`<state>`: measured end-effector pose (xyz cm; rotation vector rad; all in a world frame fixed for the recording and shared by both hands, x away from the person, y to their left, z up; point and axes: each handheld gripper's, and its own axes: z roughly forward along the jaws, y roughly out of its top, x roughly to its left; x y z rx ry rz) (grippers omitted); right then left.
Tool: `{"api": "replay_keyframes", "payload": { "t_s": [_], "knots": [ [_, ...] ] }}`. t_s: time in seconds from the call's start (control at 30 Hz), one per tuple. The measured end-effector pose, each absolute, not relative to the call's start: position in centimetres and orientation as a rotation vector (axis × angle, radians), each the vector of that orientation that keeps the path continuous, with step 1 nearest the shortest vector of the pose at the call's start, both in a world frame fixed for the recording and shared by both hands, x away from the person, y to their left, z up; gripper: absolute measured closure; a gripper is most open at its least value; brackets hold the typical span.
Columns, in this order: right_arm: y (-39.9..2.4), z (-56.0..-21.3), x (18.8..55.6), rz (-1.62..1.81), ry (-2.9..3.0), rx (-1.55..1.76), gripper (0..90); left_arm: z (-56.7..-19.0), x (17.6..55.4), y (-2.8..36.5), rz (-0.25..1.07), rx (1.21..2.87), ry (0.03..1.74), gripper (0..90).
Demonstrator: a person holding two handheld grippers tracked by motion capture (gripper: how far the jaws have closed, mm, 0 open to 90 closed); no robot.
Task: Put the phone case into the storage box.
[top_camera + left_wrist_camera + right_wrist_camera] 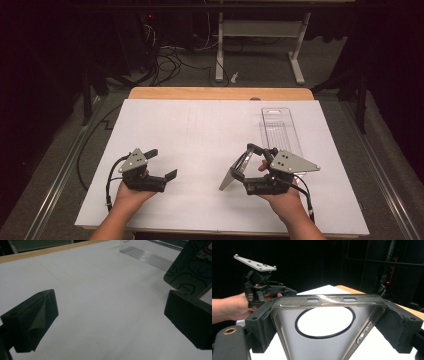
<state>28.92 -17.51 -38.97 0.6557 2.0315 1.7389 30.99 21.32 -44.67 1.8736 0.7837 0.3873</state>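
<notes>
My right gripper (246,168) is shut on a clear phone case (233,174) with a dark rim and a black ring on its back. In the right gripper view the case (327,302) spans the gap between both black pads (265,322), gripped by its long edges. It is held tilted over the white sheet, right of centre. The left gripper (162,163) stands open at the front left with nothing between its jaws (110,307), low over the sheet. In the left gripper view the case's patterned side (192,270) shows at the upper right.
A clear ribbed plastic tray (280,127) lies at the back right of the white sheet (200,130), also seen as the tray (147,256) from the left gripper. A wooden table edge (220,93) runs along the back. Cables and a desk frame are on the floor beyond.
</notes>
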Motion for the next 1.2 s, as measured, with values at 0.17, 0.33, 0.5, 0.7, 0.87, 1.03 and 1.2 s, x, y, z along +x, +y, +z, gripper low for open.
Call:
{"api": "replay_keyframes", "payload": {
  "t_s": [0.17,0.33,0.5,0.7,0.87,1.03,1.2],
  "knots": [
    [-17.7,-38.9,28.9,1.707,2.017,0.665,13.3,-44.7,31.0,21.3,0.396,1.882,0.789,0.7],
    [-17.7,-38.8,28.7,1.650,1.992,0.686,13.3,-44.5,30.9,21.6,0.402,1.857,0.803,0.2],
    [-17.9,-38.7,28.4,1.597,1.966,0.700,13.3,-44.4,30.9,21.7,0.408,1.847,0.814,0.2],
    [-18.0,-38.7,28.4,1.537,1.933,0.739,13.3,-44.5,30.9,21.7,0.398,1.852,0.806,0.2],
    [-18.0,-38.7,28.4,1.504,1.920,0.765,13.2,-44.5,30.9,21.7,0.392,1.852,0.808,0.2],
    [-18.2,-38.4,28.3,1.520,1.899,0.773,13.2,-44.5,30.9,21.6,0.397,1.853,0.807,0.2],
    [-18.6,-37.5,28.0,1.524,1.859,0.772,13.2,-44.5,30.9,21.6,0.396,1.854,0.805,0.2]
  ]
}}
